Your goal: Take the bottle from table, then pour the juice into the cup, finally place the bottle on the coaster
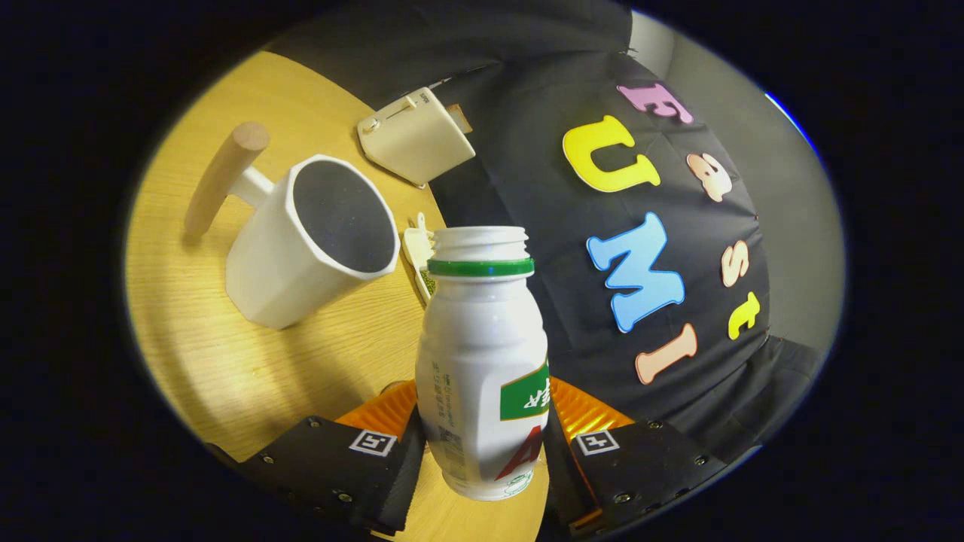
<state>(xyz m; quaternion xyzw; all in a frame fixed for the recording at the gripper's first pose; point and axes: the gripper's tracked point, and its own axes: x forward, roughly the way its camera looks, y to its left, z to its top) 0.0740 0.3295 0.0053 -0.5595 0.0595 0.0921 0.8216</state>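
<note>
The gripper (482, 444) pinches the white bottle (482, 361) low on its body, both fingers pressed to its sides, leaving the uncapped neck free for pouring. The bottle hangs over the table (196, 331) edge, its mouth near the cup (312, 237), which stands further in on the table, opening toward the bottle.

Nothing legible: the label (525, 393) on the bottle (474, 339), pinched between both fingers of the tool (482, 452), is inverted and unreadable.

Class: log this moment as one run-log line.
tongs: shut on bottle | bottle: uncapped, lifted | cup: on table, beyond tongs | pour: not yet
</note>
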